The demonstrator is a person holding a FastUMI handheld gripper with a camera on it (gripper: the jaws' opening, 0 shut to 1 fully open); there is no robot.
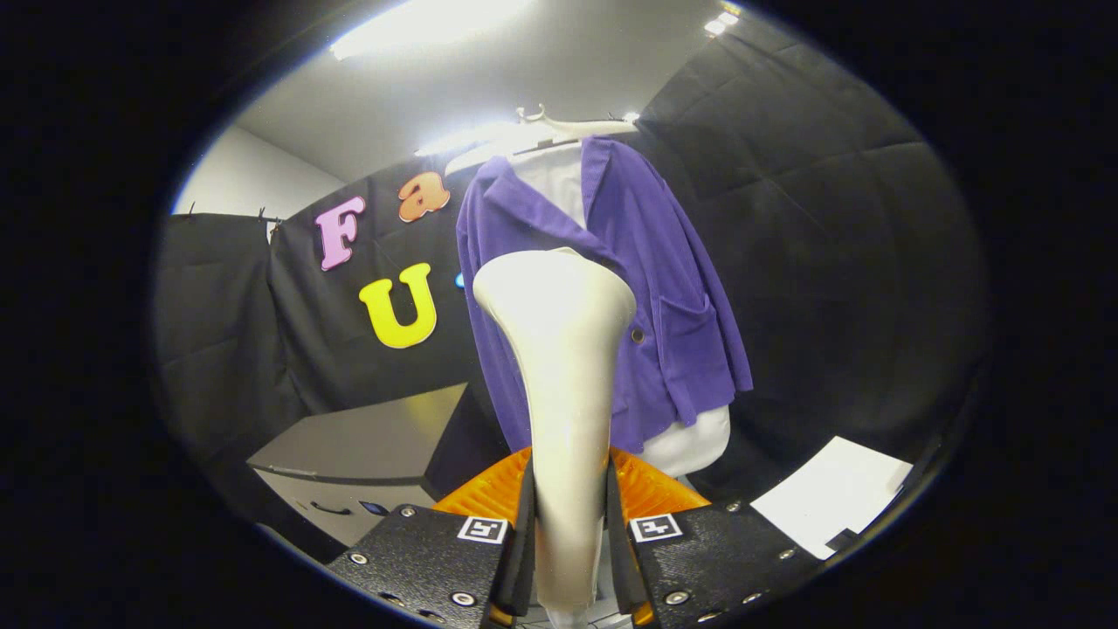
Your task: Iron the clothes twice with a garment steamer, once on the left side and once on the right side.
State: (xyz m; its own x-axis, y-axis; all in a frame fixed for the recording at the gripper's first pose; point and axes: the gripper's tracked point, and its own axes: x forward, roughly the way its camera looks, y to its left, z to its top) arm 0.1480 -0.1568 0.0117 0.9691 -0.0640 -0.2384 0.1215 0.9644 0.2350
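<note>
Steamer (559, 384), cream-coloured with a slim handle widening to a broad head, is standing upright between the fingers of the tool (569, 559), which are pressing on the handle from both sides, closed tight around it. Just beyond the head, a purple jacket (646, 288) is hanging on a pale hanger (568, 127) over a white garment (690, 441) that is peeking out below its hem. Off to one side a grey cabinet (367, 454) is sitting, and a white sheet (830, 494) is lying on the other.
</note>
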